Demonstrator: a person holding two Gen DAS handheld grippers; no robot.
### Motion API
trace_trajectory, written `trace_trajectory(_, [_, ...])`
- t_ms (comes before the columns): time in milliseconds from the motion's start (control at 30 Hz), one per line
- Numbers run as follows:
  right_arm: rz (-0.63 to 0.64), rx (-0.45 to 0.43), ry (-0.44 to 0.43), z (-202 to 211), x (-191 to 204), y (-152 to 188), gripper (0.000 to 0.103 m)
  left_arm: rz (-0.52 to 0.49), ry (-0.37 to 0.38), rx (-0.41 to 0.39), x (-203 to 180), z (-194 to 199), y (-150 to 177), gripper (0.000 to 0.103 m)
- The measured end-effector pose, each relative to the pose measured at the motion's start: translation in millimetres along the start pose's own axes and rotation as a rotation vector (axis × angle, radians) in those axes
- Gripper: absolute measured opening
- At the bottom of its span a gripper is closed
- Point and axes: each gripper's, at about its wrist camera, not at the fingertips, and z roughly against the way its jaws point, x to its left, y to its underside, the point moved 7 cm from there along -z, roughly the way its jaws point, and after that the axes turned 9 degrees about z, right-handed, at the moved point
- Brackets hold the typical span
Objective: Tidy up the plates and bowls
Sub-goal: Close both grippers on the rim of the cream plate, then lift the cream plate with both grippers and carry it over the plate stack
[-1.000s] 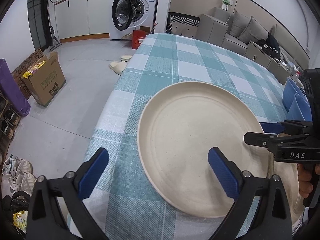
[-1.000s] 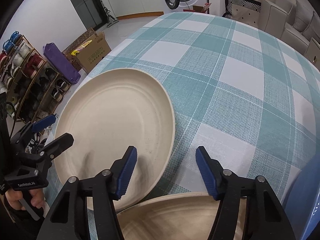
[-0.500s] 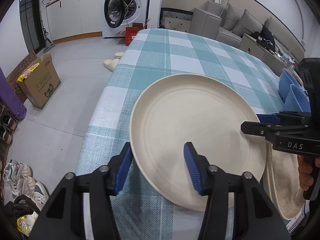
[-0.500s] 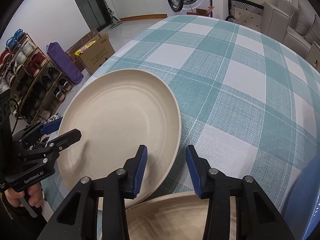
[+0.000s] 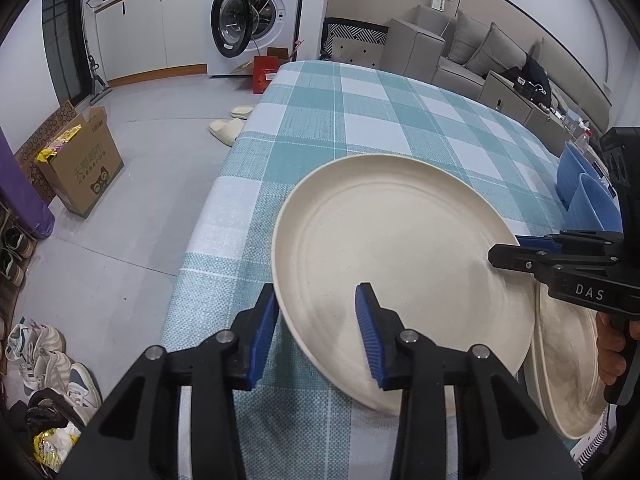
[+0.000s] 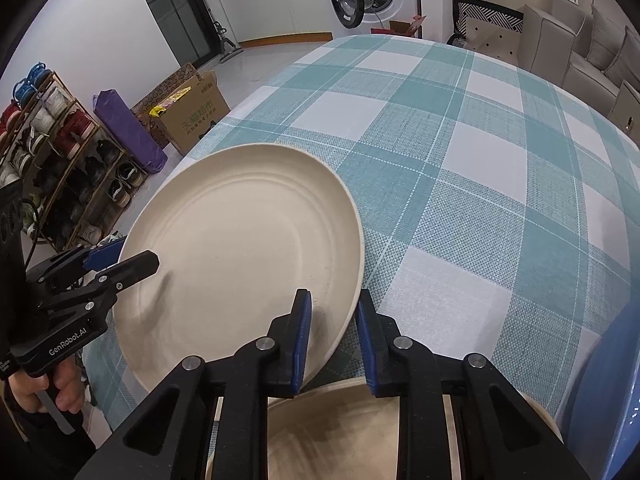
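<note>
A large cream plate [image 5: 400, 264] is held tilted above the teal checked tablecloth [image 5: 360, 120]. My left gripper [image 5: 316, 320] is shut on its near-left rim, one pad above and one below. My right gripper [image 6: 332, 320] is shut on the opposite rim of the same cream plate [image 6: 248, 248]. Each gripper shows in the other's view: the right gripper [image 5: 520, 250] and the left gripper [image 6: 124, 256]. A second cream plate [image 5: 572, 368] lies lower at the table's near edge, also in the right wrist view [image 6: 352, 432].
Blue dishes [image 5: 584, 196] stand at the table's right side, with a blue rim [image 6: 608, 400] in the right wrist view. Off the table's left are a cardboard box [image 5: 80, 160], a shoe rack [image 6: 48, 152] and a washing machine [image 5: 256, 20]. A sofa [image 5: 480, 52] stands behind.
Both grippers have closed from wide open onto opposite rims of the large cream plate, which has risen off the cloth and tilted.
</note>
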Motion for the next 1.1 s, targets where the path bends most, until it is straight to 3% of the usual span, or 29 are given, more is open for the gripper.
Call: trace_trajectory(1100, [0.004, -0.041, 0.022, 33, 4, -11, 0.023, -0.016, 0.014, -0.095, -12, 39, -14, 0.038])
